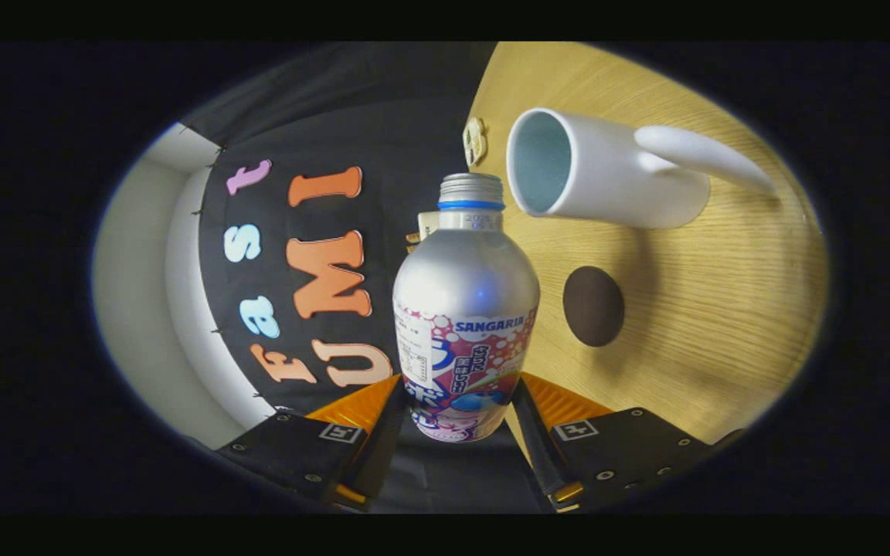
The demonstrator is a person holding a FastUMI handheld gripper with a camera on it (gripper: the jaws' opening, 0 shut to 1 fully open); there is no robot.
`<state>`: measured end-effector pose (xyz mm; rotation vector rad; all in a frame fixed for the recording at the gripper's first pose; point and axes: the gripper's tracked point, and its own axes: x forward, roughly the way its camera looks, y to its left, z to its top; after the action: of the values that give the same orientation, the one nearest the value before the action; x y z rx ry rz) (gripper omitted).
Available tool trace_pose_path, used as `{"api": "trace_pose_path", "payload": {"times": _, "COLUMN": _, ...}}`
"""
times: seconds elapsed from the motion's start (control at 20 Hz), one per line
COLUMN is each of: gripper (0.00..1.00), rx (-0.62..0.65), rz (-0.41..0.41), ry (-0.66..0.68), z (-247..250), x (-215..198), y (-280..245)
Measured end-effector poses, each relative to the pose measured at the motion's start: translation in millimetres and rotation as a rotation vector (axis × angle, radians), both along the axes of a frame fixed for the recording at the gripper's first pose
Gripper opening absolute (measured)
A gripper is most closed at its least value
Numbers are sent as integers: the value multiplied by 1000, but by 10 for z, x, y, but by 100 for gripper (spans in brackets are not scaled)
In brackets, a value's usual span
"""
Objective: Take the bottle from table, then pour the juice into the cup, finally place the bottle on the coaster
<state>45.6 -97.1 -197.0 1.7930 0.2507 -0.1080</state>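
A silver aluminium bottle (pixel 466 286) with a pink and blue label sits between my fingers, and my gripper (pixel 456 401) is shut on its lower body. The whole view is rolled about a quarter turn, so the bottle is tipped on its side over the table. Its silver screw cap with a blue ring points toward the open mouth of the white mug (pixel 615 181), just short of the rim. The mug stands on the wooden table (pixel 723 324), its handle on the far side from the bottle. A dark brown round coaster (pixel 593 306) lies on the table beside the mug, close to the bottle's shoulder.
The booth's black cloth wall backs the table's far edge, with a pale wall beyond it. A small beige object (pixel 475 140) sits at the table's far edge near the mug's mouth. Bare wood stretches past the coaster and mug.
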Motion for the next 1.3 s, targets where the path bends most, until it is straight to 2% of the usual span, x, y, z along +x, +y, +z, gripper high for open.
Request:
{"api": "trace_pose_path", "payload": {"times": 0.65, "gripper": 74, "rx": 164, "rz": -56, "ry": -58, "z": 318, "x": 86, "y": -82}}
{"api": "trace_pose_path", "payload": {"times": 1.3, "gripper": 75, "rx": 243, "rz": -100, "ry": -55, "z": 242, "x": 82, "y": -155}}
